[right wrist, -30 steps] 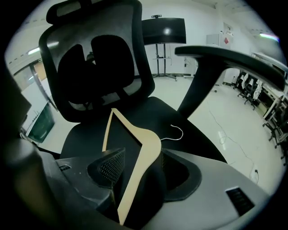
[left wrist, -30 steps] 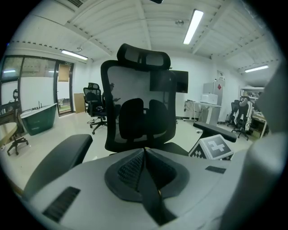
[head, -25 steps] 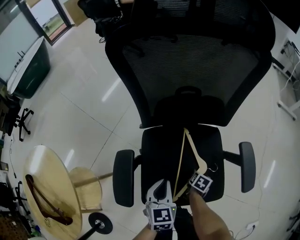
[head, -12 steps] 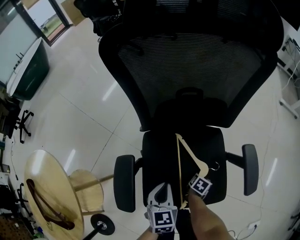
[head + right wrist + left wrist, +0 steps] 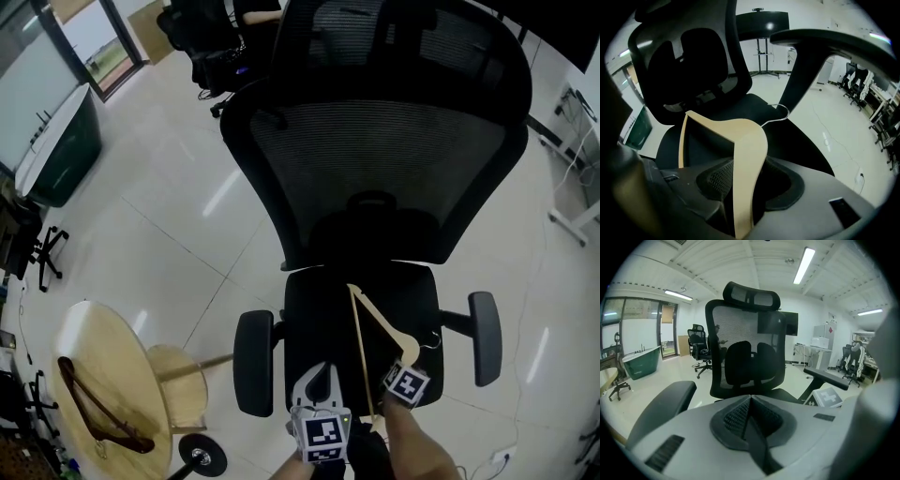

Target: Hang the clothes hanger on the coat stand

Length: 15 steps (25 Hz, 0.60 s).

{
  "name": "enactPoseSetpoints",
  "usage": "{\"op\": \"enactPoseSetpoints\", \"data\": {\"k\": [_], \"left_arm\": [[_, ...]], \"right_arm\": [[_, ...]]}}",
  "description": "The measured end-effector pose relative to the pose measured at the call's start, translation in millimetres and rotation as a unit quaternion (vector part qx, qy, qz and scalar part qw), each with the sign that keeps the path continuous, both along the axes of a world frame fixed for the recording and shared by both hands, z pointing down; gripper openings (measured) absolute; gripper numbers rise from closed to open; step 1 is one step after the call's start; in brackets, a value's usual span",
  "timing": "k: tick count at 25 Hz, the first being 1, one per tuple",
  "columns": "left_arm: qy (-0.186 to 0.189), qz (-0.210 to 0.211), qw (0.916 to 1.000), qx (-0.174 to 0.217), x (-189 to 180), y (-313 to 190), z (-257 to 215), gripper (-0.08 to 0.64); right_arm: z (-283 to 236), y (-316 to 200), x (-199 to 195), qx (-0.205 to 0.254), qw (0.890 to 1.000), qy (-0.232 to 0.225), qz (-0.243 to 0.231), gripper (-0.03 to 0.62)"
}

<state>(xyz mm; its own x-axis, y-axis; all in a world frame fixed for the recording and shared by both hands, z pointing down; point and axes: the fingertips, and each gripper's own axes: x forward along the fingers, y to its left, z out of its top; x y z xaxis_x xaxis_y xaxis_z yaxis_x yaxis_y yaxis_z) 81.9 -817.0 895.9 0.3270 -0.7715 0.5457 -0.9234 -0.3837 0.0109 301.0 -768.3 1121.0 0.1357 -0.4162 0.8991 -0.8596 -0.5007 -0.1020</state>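
A light wooden clothes hanger (image 5: 378, 323) with a thin metal hook (image 5: 433, 339) hangs over the seat of a black mesh office chair (image 5: 375, 169). My right gripper (image 5: 382, 405) is shut on one arm of the hanger (image 5: 746, 150), which runs up between its jaws. Those jaws have just been closing on it. The hook (image 5: 780, 115) points away toward the chair's armrest. My left gripper (image 5: 318, 373) is just left of it, shut and holding nothing. Its pads (image 5: 740, 416) meet in the left gripper view, facing the chair back.
At the lower left stands a round wooden table (image 5: 98, 361) with a dark brown hanger (image 5: 94, 412) on it, and a wooden stool (image 5: 178, 384) beside it. A green tub (image 5: 58, 141) is at the left. More office chairs (image 5: 202, 37) stand at the back.
The hanger's far end has swung a little left and nearer to me over the seat. Both grippers have risen slightly, and the head view has shifted.
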Motion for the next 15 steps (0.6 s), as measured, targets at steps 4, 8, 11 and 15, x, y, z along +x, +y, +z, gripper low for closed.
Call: {"op": "enactPoseSetpoints", "data": {"k": [4,8,11,15], "left_arm": [[0.001,-0.002,0.9999,0.011,-4,6,-43,0.018],[0.01,-0.014,0.9994,0.031,-15,12,-106,0.019],[0.013,-0.022,0.9982,0.055,-28,17,-161,0.018],[0.016,-0.033,0.9956,0.086,-50,32,-243,0.018]], "right_arm": [[-65,-2,2,0.043,0.998,0.028,-0.041,0.172],[-157,-7,4,0.104,0.99,0.051,-0.076,0.172],[-237,-7,1,0.153,0.979,0.07,-0.113,0.172],[-346,4,2,0.21,0.963,0.098,-0.134,0.172]]}}
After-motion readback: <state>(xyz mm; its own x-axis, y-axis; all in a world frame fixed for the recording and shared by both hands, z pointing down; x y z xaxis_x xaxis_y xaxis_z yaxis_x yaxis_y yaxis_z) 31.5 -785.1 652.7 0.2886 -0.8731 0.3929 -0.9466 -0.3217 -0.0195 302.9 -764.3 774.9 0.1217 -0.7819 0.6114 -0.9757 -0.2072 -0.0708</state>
